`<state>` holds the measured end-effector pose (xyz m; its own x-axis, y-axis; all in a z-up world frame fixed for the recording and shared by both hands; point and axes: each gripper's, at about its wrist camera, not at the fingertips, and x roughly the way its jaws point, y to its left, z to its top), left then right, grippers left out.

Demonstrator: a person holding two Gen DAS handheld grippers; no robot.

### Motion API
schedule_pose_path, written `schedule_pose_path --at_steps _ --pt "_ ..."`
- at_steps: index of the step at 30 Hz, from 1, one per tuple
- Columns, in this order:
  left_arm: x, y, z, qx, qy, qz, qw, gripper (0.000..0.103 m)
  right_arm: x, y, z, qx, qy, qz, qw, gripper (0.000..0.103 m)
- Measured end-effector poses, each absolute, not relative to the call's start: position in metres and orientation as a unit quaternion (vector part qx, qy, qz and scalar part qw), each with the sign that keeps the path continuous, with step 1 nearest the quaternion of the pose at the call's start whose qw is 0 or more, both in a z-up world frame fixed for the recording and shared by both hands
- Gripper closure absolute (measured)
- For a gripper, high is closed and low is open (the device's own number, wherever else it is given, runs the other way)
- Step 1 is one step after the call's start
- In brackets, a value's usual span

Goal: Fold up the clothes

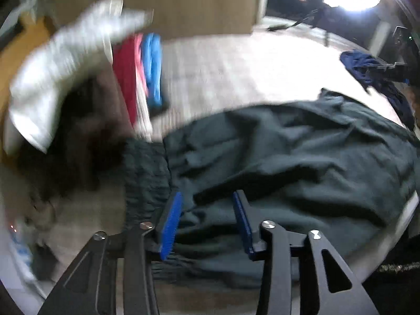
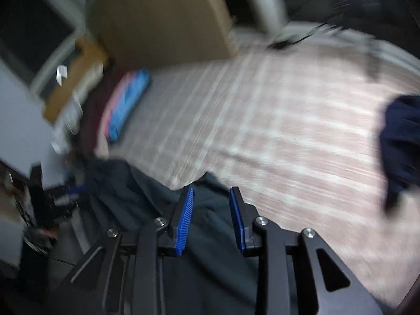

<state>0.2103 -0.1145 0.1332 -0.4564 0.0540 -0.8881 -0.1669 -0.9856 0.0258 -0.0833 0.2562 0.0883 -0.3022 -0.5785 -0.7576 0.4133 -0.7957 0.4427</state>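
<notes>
Left wrist view: left gripper point(image 1: 207, 223) gapes over the dark garment point(image 1: 288, 157); right gripper point(image 2: 211, 220) gapes too. Pinch edges squarely; folded stack point(image 1: 141, 73) at ten o'clock.

The dark green garment point(image 1: 275, 157) is soft, matt, creased cloth. It lies on a bedspread point(image 1: 236, 68) of woven striped fabric. The fingers point(image 1: 170, 225) carry ridged blue pads on matt black frames with shiny metal screws.

Two wrist views, low and close over the dark garment point(image 1: 275, 157) point(image 2: 204, 210) — both forward, toward the shared striped bedcover point(image 1: 236, 73) point(image 2: 275, 131).
</notes>
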Motion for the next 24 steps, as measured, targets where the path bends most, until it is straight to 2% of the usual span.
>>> schedule_pose_path --at_steps 4,6,8,11,14,18,24 --pt "0.208 -0.100 0.184 -0.461 0.074 0.875 0.131 0.054 -0.018 0.378 0.150 0.441 -0.155 -0.865 0.183 0.068" --pt "0.199 -0.090 0.201 -0.437 0.082 0.881 0.161 0.053 0.031 0.441 0.166 0.414 -0.180 -0.886 0.104 0.060" --pt "0.183 -0.060 0.202 -0.422 0.093 0.882 0.187 0.053 0.086 0.503 0.175 0.391 -0.200 -0.898 0.022 0.059" --pt "0.177 -0.009 0.203 -0.421 0.103 0.872 0.227 0.053 0.160 0.585 0.162 0.388 -0.223 -0.890 -0.092 0.059" --pt "0.178 0.064 0.196 -0.420 0.133 0.853 0.281 0.053 0.210 0.648 0.127 0.400 -0.249 -0.867 -0.163 0.059" --pt "0.190 0.192 0.186 -0.426 0.172 0.809 0.366 0.053 0.232 0.704 0.069 0.435 -0.277 -0.838 -0.177 0.059" --pt "0.224 0.393 0.172 -0.406 0.260 0.730 0.484 0.053 0.220 0.734 0.015 0.455 -0.297 -0.831 -0.120 0.059"
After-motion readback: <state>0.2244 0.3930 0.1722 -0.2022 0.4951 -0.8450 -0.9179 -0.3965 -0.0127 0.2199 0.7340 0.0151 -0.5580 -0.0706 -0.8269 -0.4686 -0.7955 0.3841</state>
